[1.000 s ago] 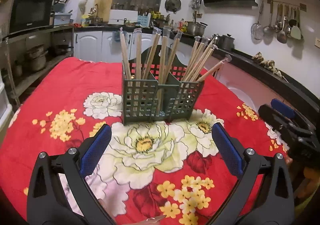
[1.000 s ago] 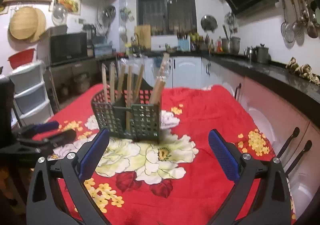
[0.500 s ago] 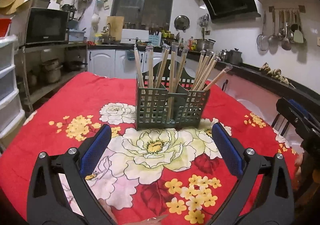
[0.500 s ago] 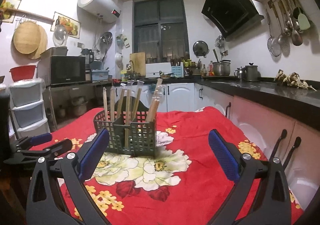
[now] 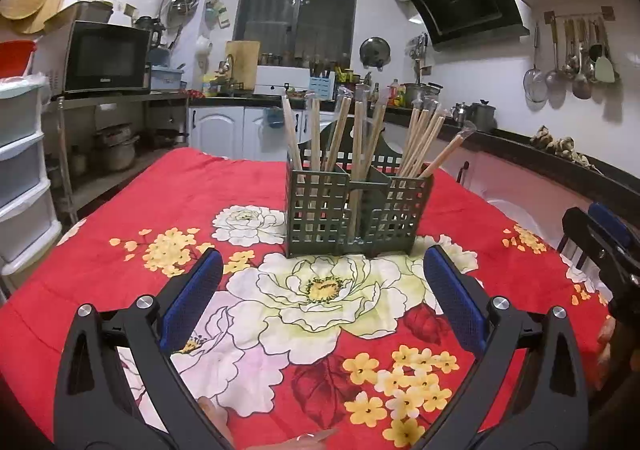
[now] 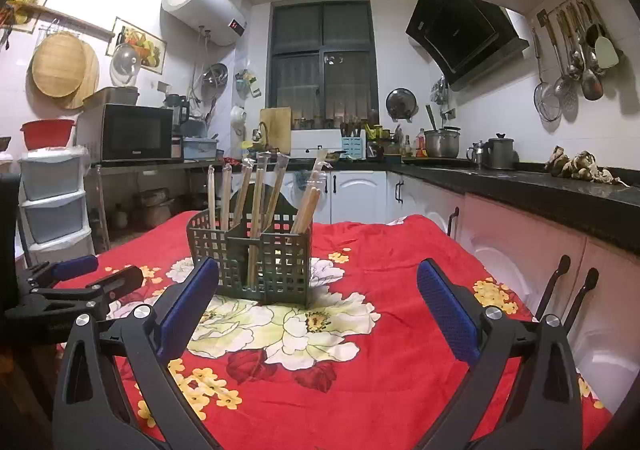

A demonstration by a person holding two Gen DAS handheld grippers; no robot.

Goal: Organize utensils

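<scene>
A dark green lattice utensil basket (image 5: 356,213) (image 6: 256,262) stands on the red floral tablecloth (image 5: 168,201) (image 6: 384,250). Several wrapped wooden chopsticks (image 5: 352,133) (image 6: 260,189) stand upright in its compartments. My left gripper (image 5: 320,290) is open and empty, held back from the basket's near side. My right gripper (image 6: 316,290) is also open and empty, with the basket beyond its left finger. The right gripper (image 5: 604,246) shows at the right edge of the left wrist view. The left gripper (image 6: 80,282) shows at the left edge of the right wrist view.
Black counters (image 6: 540,185) with white cabinets run behind and to the right of the table. A shelf with a microwave (image 5: 106,57) and plastic drawers (image 6: 52,201) stand at the left. Chair-back posts (image 6: 568,290) rise by the table's right edge.
Both grippers have tilted upward and drawn back from the basket, so more of the kitchen walls shows. Both stay open and empty.
</scene>
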